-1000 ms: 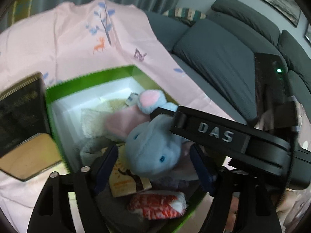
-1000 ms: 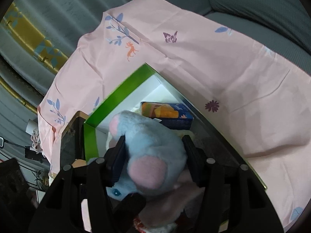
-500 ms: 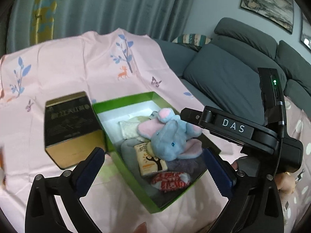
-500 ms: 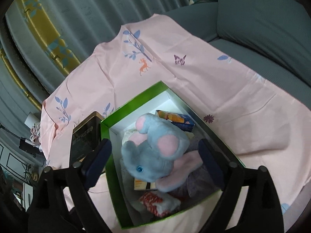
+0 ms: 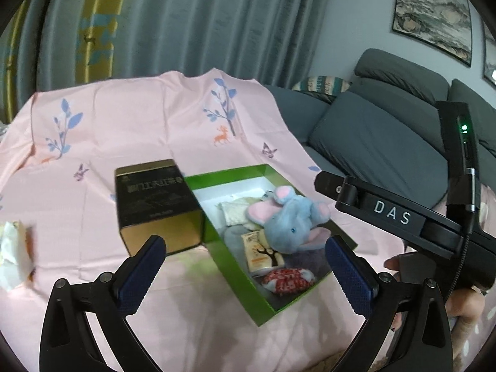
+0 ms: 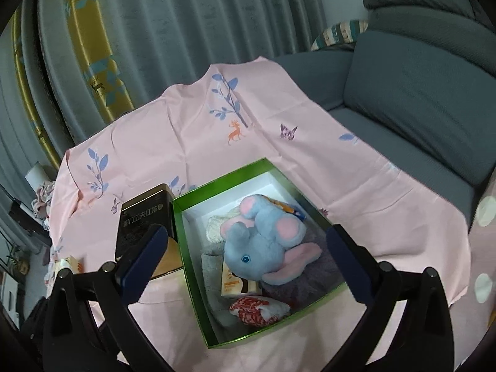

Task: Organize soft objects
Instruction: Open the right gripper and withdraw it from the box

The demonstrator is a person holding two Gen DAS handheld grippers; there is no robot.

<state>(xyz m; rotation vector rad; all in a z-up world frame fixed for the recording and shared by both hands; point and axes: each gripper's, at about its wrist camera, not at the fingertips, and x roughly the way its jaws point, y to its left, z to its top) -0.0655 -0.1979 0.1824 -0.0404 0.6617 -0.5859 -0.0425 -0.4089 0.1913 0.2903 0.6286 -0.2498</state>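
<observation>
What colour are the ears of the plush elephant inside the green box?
The plush elephant has pink ears on a blue-grey body; the right wrist view shows this best.

I was working in a home living room. A grey sofa (image 5: 381, 142) with thick back cushions stood at the far right, a patterned throw pillow (image 5: 322, 84) tucked at its end. Above the sofa hung a framed landscape painting (image 5: 432, 9). Left of the sofa, long grey curtains (image 5: 201, 21) with a yellow band covered the wall behind a pink printed sheet (image 5: 148, 130).
</observation>
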